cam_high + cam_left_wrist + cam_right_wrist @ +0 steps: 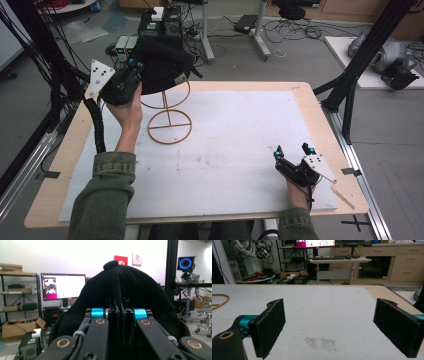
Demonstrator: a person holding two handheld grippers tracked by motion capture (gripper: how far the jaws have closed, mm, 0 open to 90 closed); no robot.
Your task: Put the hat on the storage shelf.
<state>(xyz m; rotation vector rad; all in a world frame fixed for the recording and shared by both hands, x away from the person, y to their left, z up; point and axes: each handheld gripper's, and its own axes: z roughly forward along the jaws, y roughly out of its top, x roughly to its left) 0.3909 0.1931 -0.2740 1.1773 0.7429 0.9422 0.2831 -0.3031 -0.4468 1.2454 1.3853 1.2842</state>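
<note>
— Green-sleeved arms up front; left claw point(131, 67) pinches the black knit cap point(162, 62), resting over the golden wire stand point(169, 107).

— Nearly seated, then. Release remains, I'd say. Right claw point(293, 150) idles spread on the white tabletop point(235, 135).

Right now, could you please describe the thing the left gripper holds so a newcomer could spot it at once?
Start at the white mat covering the wooden table. At its far left corner stands a gold wire stand. Draped on it, pinched in the left gripper, is a black cap: the sole soft, dark thing there, with a button on top.
</note>
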